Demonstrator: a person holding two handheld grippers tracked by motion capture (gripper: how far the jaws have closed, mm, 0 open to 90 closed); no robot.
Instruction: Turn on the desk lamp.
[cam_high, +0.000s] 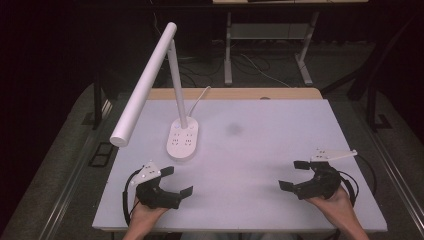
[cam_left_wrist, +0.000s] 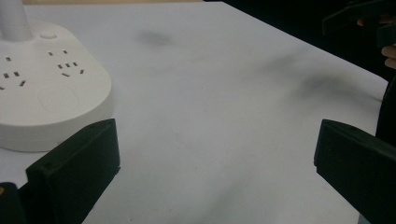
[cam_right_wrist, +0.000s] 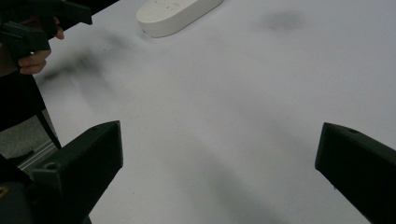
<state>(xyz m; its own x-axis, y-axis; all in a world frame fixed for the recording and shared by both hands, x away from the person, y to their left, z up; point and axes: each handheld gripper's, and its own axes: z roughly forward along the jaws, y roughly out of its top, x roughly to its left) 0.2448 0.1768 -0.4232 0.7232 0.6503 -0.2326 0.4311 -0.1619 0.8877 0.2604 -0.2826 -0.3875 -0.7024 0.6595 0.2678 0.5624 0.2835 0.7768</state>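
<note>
Over on the left, the left gripper (cam_high: 178, 181) hovers low above the white tabletop (cam_high: 260, 150), jaws spread wide with nothing between them. Just ahead of its far jaw, near but not touching, sits the white desk lamp with the long tubular head (cam_high: 145, 82), its slim stem rising from the oval white plastic base with socket outlets moulded into the top (cam_high: 182, 140). In the left gripper view that base (cam_left_wrist: 46, 93) lies just beyond the left-hand jaw, off to the side of the gap and not inside it. A white cord (cam_high: 200, 97) trails from the base toward the table's far edge.

Moving across, bare table, a faint grey smudge (cam_high: 234, 128) well beyond both sets of jaws.

And on the right, the right gripper (cam_high: 296, 175), jaws also wide apart, empty, well clear of the lamp; in its own view the base (cam_right_wrist: 177, 14) lies far ahead of the left jaw.

By my read this is the opening approach: nothing grasped yet. The next move likely calls for the left gripper to swing toward the lamp and centre a graspable part between its jaws before closing.

No brand, label or legible writing anywhere; only socket slots on the base.
</note>
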